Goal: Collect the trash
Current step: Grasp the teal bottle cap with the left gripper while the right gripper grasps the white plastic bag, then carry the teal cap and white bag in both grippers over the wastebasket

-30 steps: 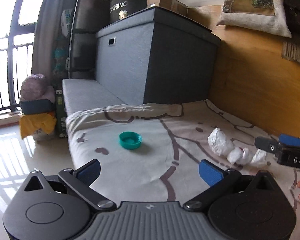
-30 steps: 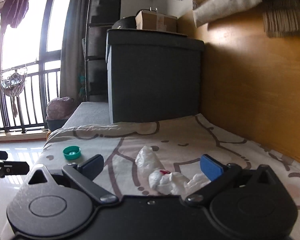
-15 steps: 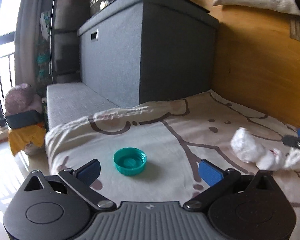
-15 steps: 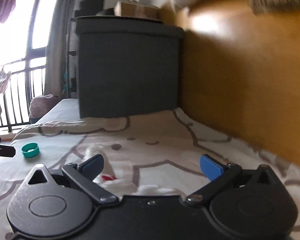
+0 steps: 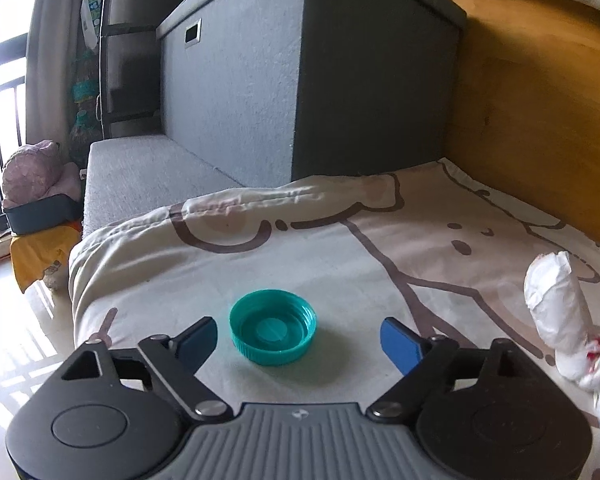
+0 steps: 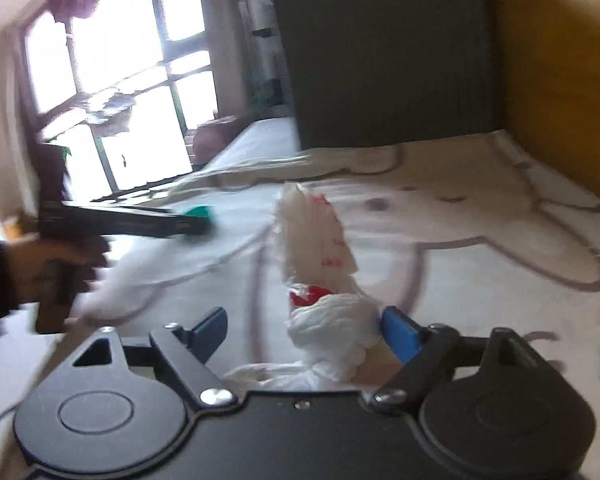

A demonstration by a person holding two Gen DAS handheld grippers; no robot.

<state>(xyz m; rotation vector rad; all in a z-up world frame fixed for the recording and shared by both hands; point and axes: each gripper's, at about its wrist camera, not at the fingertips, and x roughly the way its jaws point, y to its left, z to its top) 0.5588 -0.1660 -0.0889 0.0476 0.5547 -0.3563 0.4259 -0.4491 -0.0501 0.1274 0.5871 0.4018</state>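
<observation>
Over the last second both grippers had closed in on the bed (image 5: 380, 264) and its printed blanket, each on its own piece of trash. The left gripper (image 5: 298, 338), jaws wide and holding nothing, now had the teal bottle cap (image 5: 273, 326) lying between its fingertips rather than well ahead. The right gripper (image 6: 302, 330), also open and empty, had reached the crumpled white plastic wrapper (image 6: 320, 280), whose near end lay between its fingers. Both grasps looked ready to close.
</observation>
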